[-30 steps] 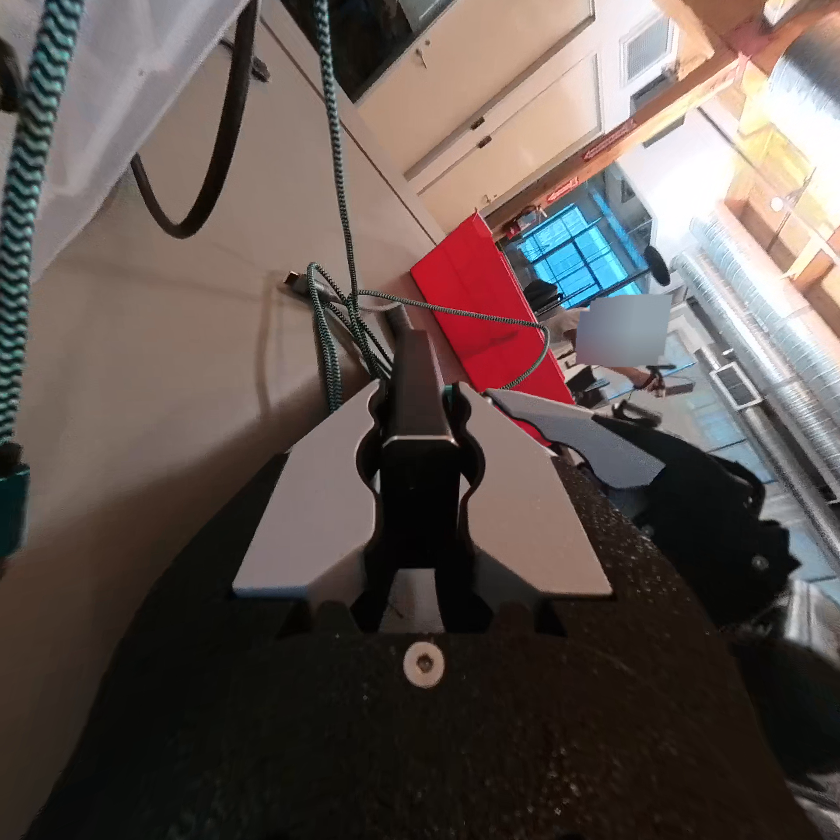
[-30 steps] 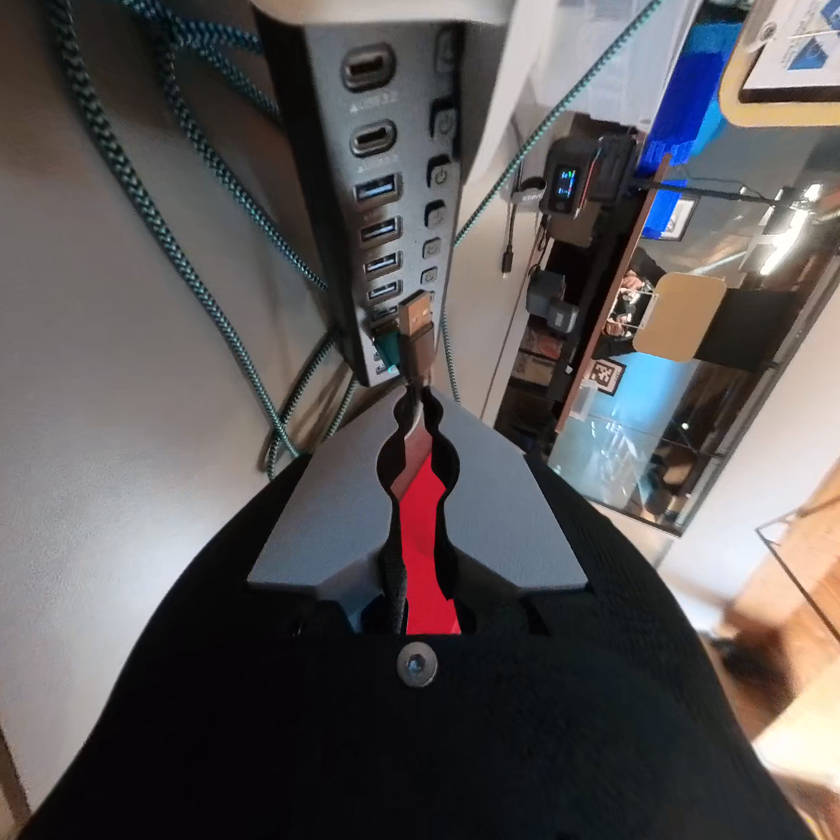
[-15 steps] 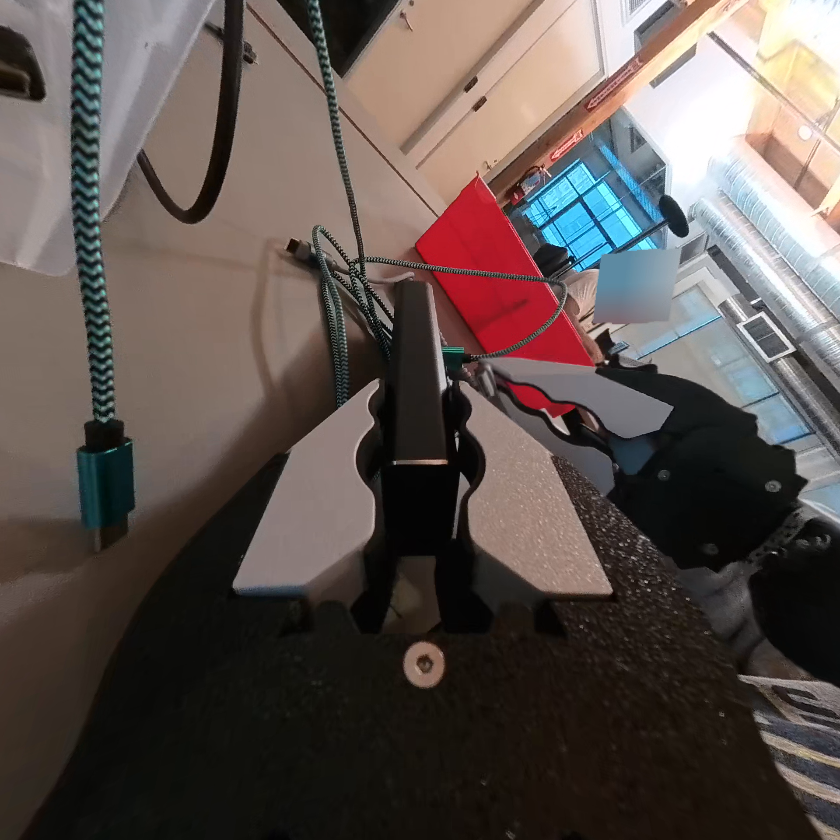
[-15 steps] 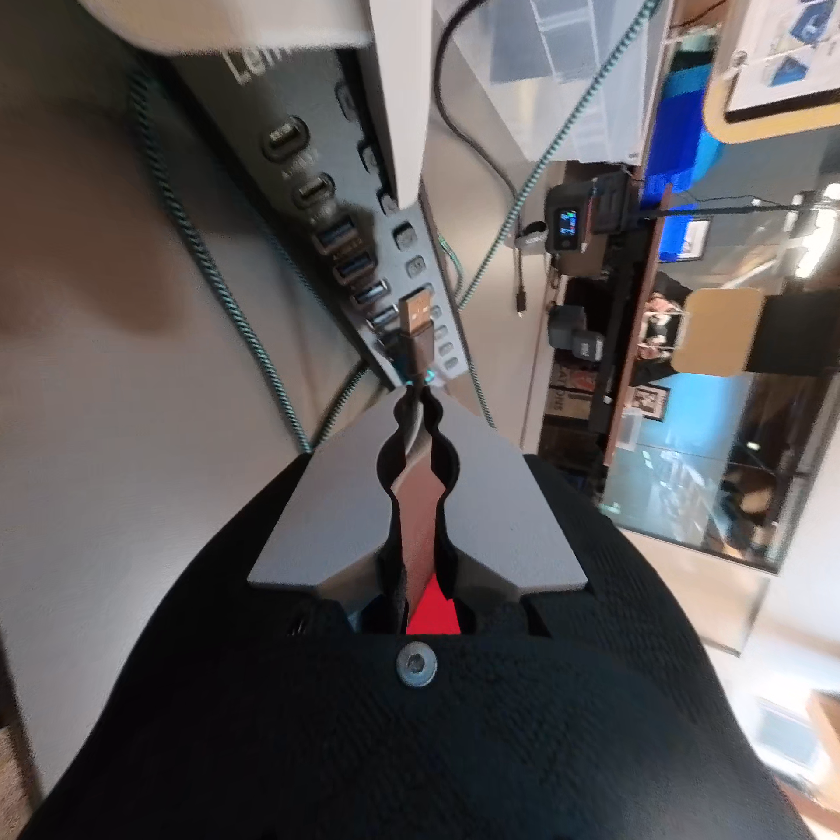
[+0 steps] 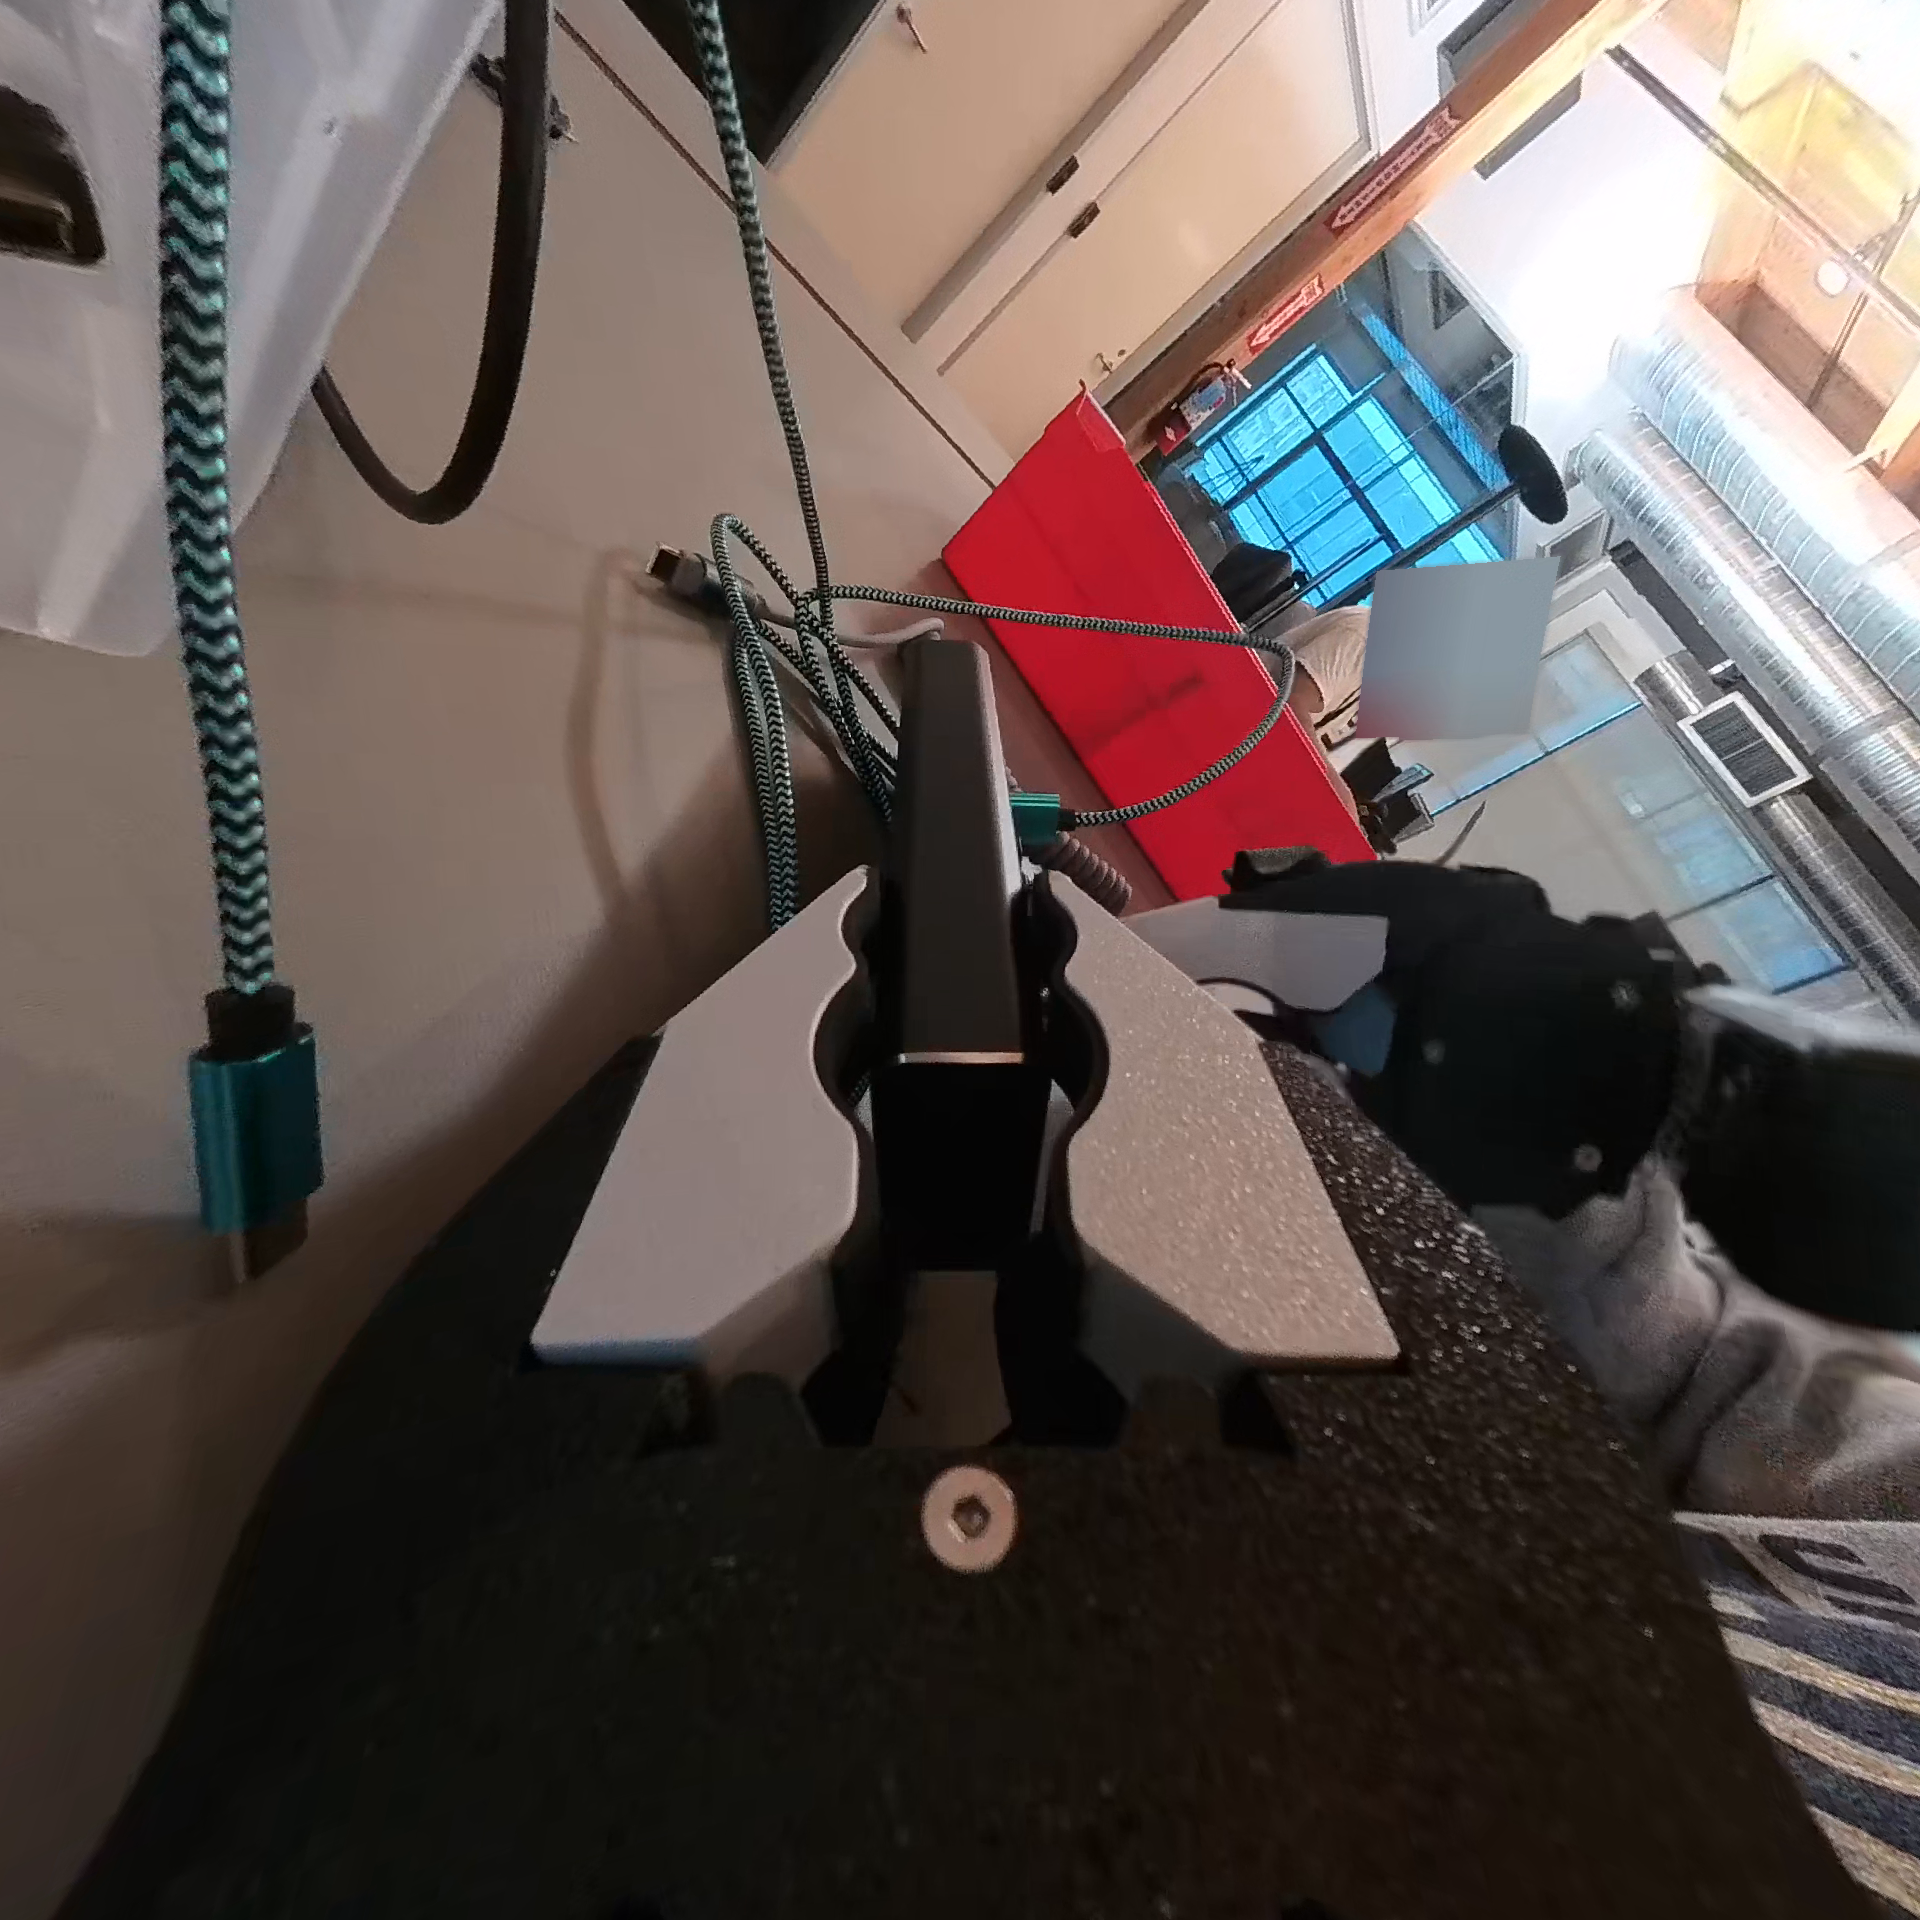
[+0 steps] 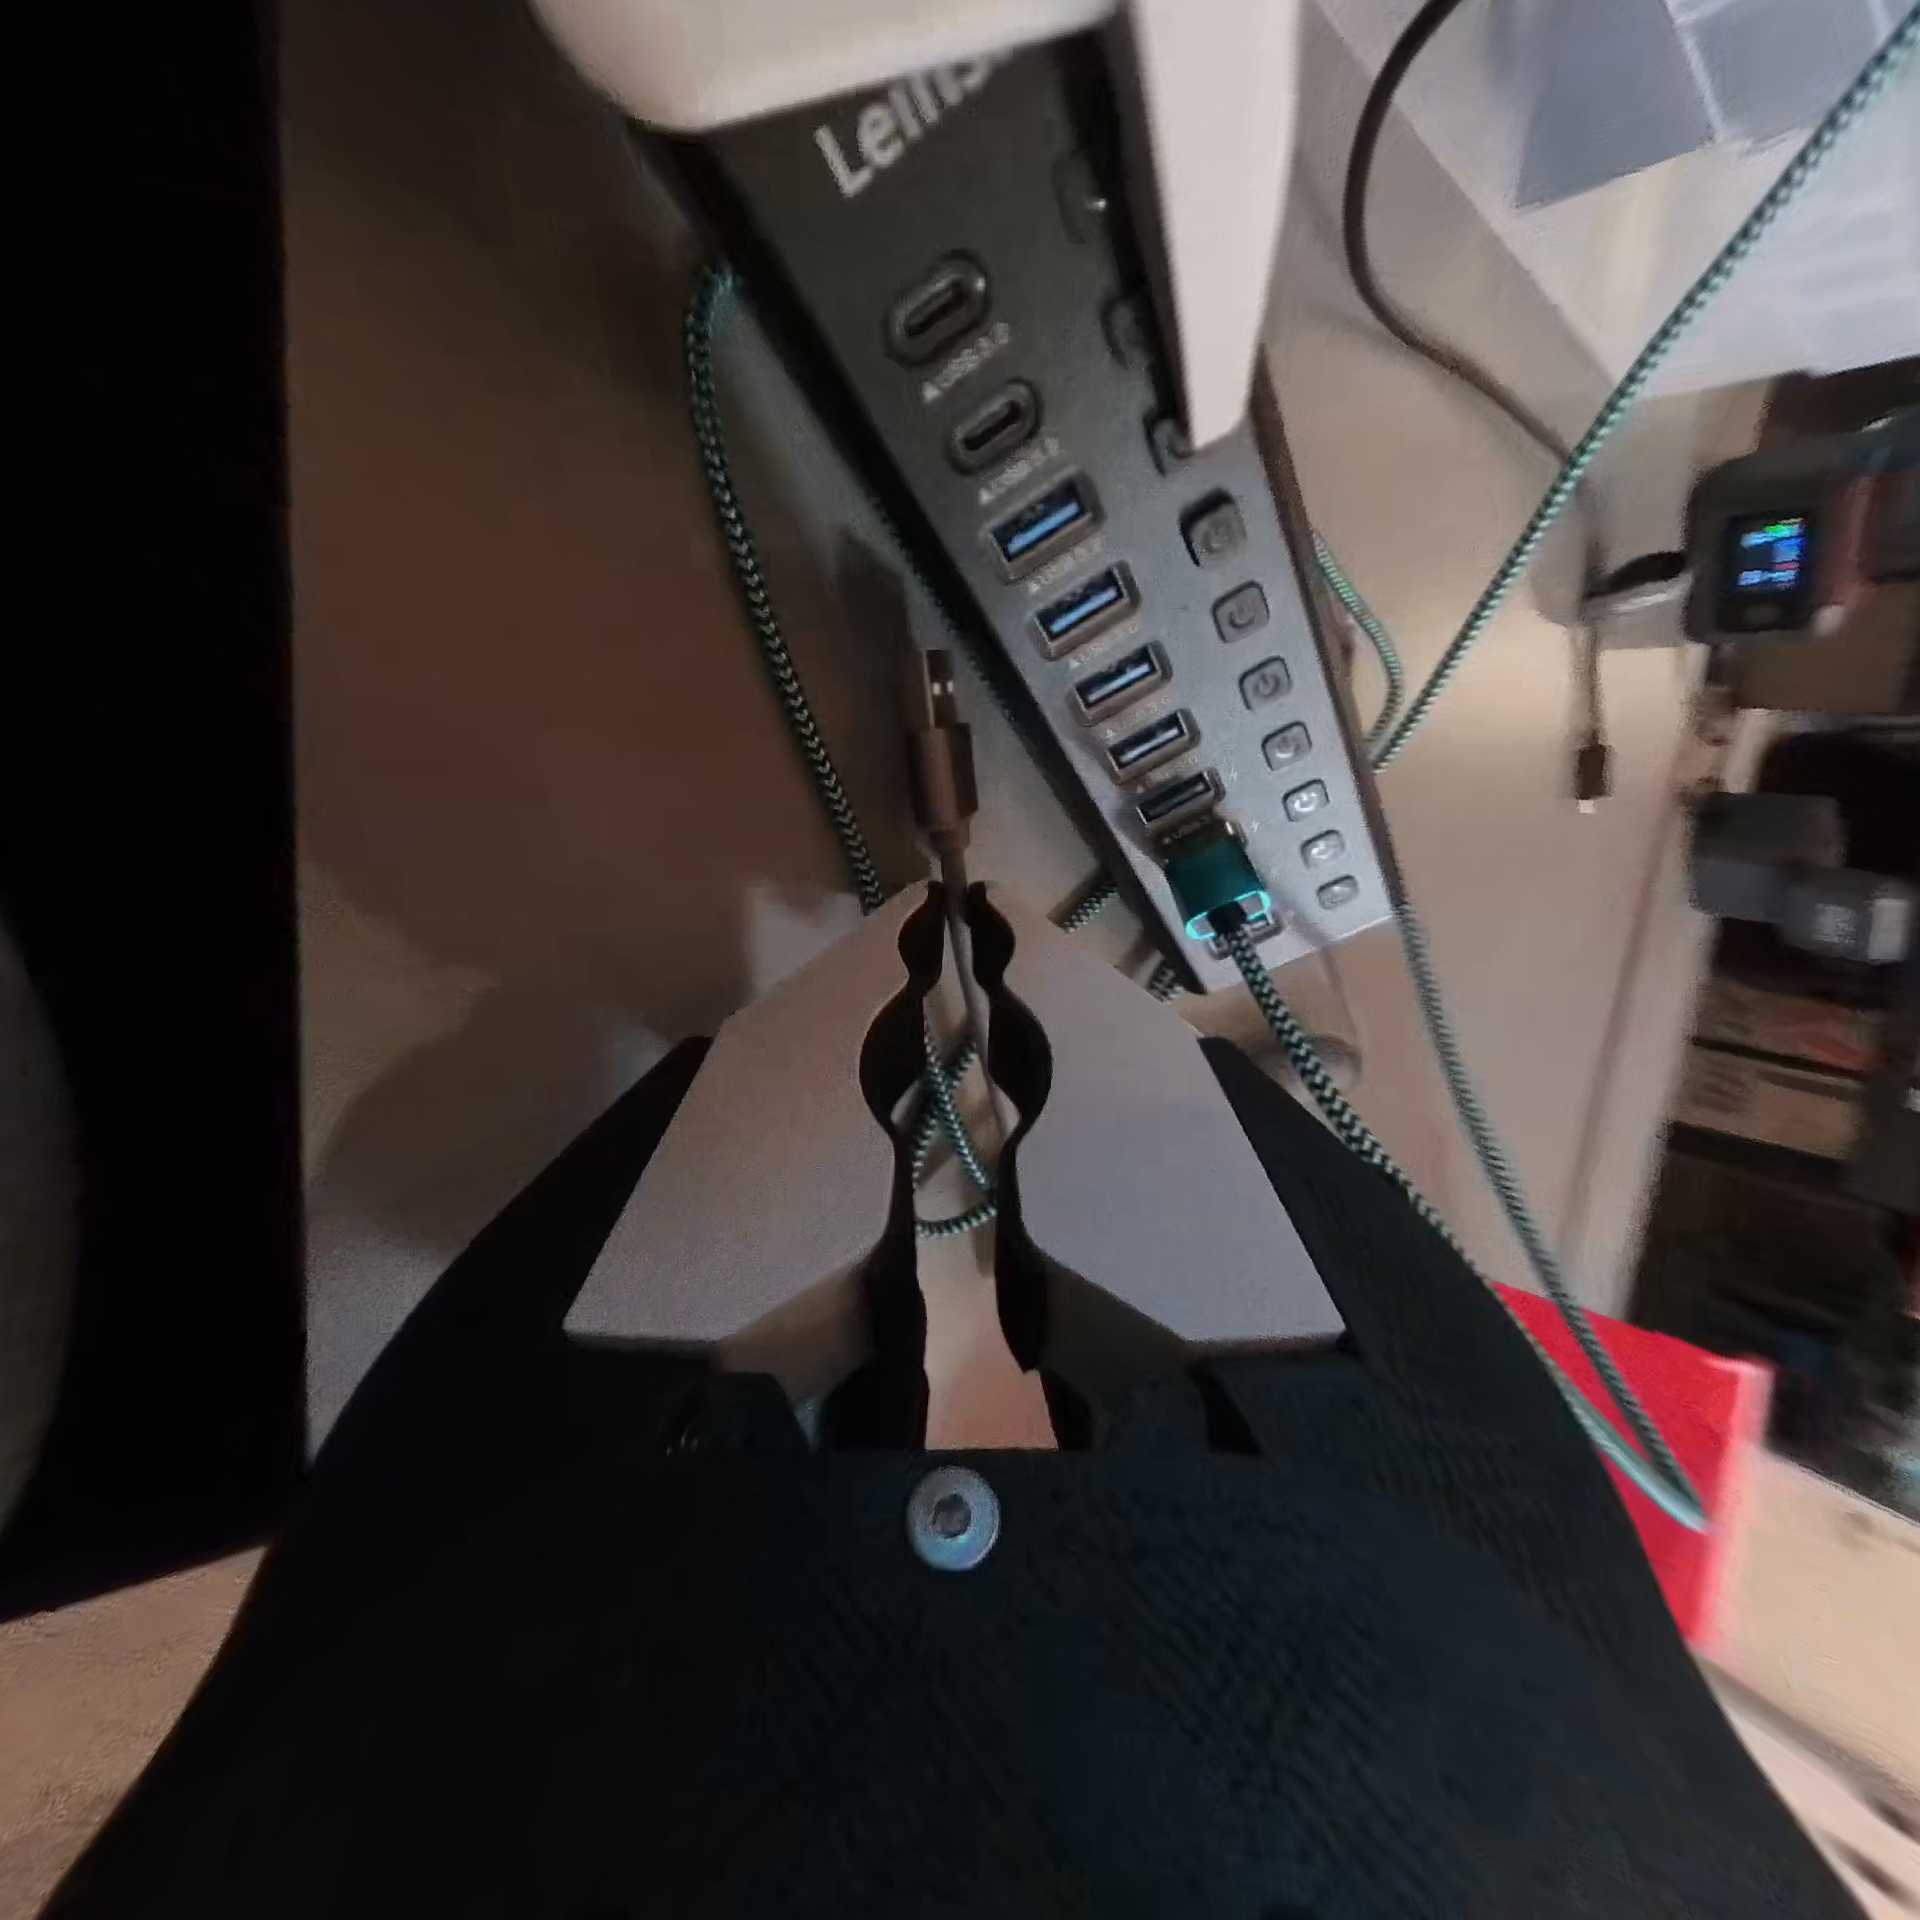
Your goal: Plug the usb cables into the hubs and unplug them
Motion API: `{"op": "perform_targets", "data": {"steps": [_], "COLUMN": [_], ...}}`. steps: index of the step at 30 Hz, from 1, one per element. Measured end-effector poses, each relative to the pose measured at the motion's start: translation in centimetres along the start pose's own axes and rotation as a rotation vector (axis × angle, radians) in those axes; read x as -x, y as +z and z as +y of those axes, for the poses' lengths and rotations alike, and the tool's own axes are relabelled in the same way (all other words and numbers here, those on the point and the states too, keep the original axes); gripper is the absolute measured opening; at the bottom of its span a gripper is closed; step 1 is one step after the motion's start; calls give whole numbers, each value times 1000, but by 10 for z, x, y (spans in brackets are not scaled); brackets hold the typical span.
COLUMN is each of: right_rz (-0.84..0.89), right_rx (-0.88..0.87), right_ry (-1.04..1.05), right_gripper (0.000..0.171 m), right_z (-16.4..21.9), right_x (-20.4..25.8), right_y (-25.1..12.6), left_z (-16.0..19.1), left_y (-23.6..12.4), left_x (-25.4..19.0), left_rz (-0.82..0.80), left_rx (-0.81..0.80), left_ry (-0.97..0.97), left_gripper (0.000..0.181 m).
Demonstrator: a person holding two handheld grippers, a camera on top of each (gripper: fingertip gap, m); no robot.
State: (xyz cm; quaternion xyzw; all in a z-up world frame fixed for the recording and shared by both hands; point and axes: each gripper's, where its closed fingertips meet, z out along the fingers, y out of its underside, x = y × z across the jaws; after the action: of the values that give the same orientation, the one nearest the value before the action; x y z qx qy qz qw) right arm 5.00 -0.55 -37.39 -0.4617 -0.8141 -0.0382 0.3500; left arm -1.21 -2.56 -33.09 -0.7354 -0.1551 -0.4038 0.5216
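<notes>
— Which step, then?

— Above the beige table (image 5: 416, 831), a dark hub (image 5: 951, 810), held by one end. Clamped on that end: the left gripper (image 5: 951, 914), fingers tight against both sides of the hub. Just left of the hub's row of ports: the right gripper (image 6: 956, 899), fingers nearly together, pinching a thin cable just behind a brown plug (image 6: 945, 748). Plug free, beside the hub, touching no port. By the look of it, a moment between unplugging and plugging; impossible to say which.

— And next?

— Probably a swing of the plug across to the hub's front, squaring up with an empty port (image 6: 1174, 798), then a straight push, hub braced by the left gripper. Otherwise, setting the cable down clear of the hub.

— Anything in the way?

— Beyond the hub, a red folder (image 5: 1143, 665). Well left of the hub, a black cable (image 5: 468, 395) looping down and a braided teal cable (image 5: 223, 623) dangling, plug end loose. Behind the hub, a tangle of braided cables (image 5: 769, 727), near enough to snag. At the hub's near end, a teal plug (image 6: 1216, 868) seated and glowing, right beside the empty port, leaving little room for the fingers.
</notes>
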Motion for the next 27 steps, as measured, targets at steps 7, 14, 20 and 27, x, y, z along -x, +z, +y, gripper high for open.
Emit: {"op": "perform_targets", "data": {"steps": [7,14,20,27], "right_rz": [-496,-785,-969,-914], "right_rx": [-284,-311,-256,-200], "right_ry": [476,775,1071,948], "right_gripper": [23,24,14,16], "right_z": [-15,-19,-22,-30], "right_x": [7,5,0,10], "right_y": [-8,-3,1,-3], "left_z": [0,0,0,0], "left_y": [-1,-1,-1,0], "left_x": [1,2,2,3], "left_rz": [9,20,24,24], "left_rx": [28,50,52,48], "left_ry": [-9,-11,-9,1], "left_gripper": [27,27,27,27]}}
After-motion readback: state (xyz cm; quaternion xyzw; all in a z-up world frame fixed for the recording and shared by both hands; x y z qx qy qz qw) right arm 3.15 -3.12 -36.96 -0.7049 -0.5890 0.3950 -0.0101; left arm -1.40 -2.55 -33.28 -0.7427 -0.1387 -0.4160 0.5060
